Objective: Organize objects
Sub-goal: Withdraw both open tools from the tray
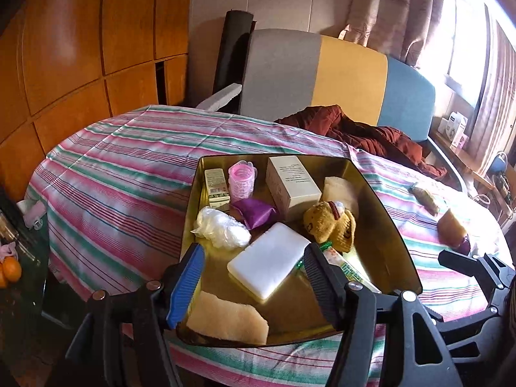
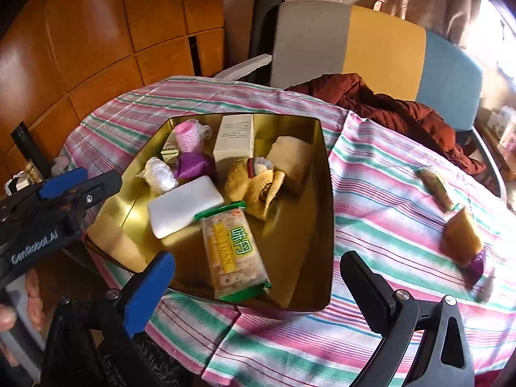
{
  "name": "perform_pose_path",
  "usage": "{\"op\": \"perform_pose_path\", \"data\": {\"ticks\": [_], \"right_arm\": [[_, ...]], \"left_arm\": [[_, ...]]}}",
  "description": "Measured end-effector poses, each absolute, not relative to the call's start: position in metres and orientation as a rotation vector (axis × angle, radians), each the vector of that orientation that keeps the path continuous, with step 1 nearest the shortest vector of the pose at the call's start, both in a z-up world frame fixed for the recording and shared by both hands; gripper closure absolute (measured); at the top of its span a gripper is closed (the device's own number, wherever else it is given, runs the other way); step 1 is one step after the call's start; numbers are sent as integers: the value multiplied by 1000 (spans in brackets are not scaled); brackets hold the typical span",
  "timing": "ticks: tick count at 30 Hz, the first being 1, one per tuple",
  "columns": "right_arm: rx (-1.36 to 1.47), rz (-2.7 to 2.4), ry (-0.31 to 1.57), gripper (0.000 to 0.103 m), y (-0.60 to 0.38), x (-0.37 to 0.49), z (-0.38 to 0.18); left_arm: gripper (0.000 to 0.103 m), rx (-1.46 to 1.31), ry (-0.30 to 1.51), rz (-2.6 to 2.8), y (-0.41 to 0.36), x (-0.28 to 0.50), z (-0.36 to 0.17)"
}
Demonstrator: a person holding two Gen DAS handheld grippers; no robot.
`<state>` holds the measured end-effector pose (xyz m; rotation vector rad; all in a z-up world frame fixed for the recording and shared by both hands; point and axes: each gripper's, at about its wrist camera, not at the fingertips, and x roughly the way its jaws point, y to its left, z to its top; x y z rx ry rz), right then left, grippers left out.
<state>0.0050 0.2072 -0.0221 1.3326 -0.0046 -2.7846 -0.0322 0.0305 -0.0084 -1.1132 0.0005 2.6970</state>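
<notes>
Hovering with jaws spread wide and empty over the near edge of the gold tin (image 2: 325, 213), right gripper (image 2: 258, 293) framing a cracker packet (image 2: 233, 251) lying inside, apparently just dropped there. Poised with jaws apart and nothing between the pads, left gripper (image 1: 254, 277) standing above a white foam block (image 1: 269, 266) in the same tin, likely choosing a next piece or tidying. Crowding the tin's far half: a pink ribbed cup (image 1: 241, 179), a cream carton (image 1: 292, 185), a purple pouch (image 1: 254, 211), a plush toy (image 1: 332, 224). Waiting outside on the striped cloth (image 2: 387, 225) at far right, well apart from the tin: a wrapped snack bar (image 2: 438, 190) and a tan bun (image 2: 462, 238), seemingly still to be gathered.
</notes>
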Motion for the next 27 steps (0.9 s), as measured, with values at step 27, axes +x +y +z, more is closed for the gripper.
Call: {"op": "perform_pose_path", "data": {"ticks": [27], "right_arm": [[1293, -2935, 11, 0, 226, 15, -18]], "left_arm": [[38, -999, 225, 2734, 58, -9, 5]]}}
